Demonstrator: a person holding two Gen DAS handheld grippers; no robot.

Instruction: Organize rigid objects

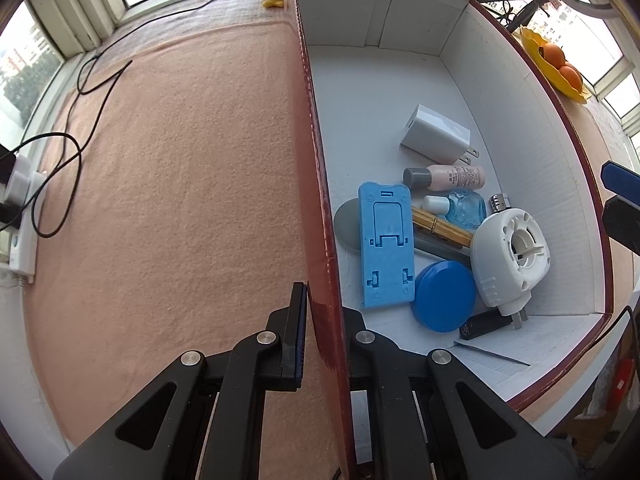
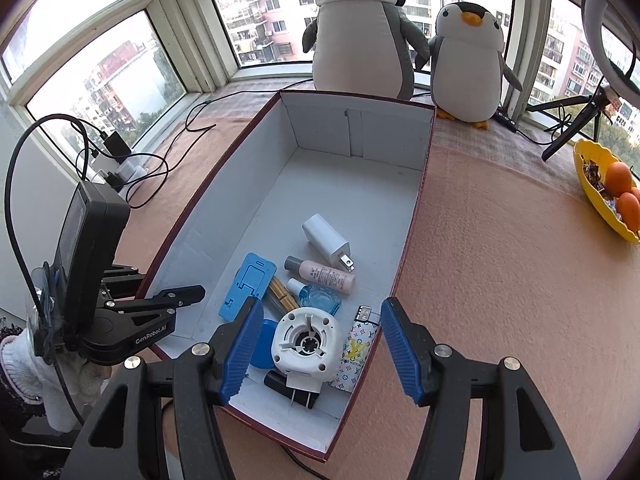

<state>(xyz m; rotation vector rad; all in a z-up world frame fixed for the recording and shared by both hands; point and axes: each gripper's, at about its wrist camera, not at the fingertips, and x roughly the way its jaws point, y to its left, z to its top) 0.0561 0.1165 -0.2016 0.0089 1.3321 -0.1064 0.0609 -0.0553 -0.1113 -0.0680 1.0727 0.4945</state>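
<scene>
One smooth cardboard box wall (image 1: 320, 200) is clamped by the left gripper (image 1: 324, 308) at lower centre; the ribbed blue-padded right gripper (image 2: 316, 344) is held open, empty.

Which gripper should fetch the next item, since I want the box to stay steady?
Right, probably. The right gripper hangs open and empty above the box. The left gripper is shut on the box's side wall, steadying it, so it would have to let go first.
</scene>
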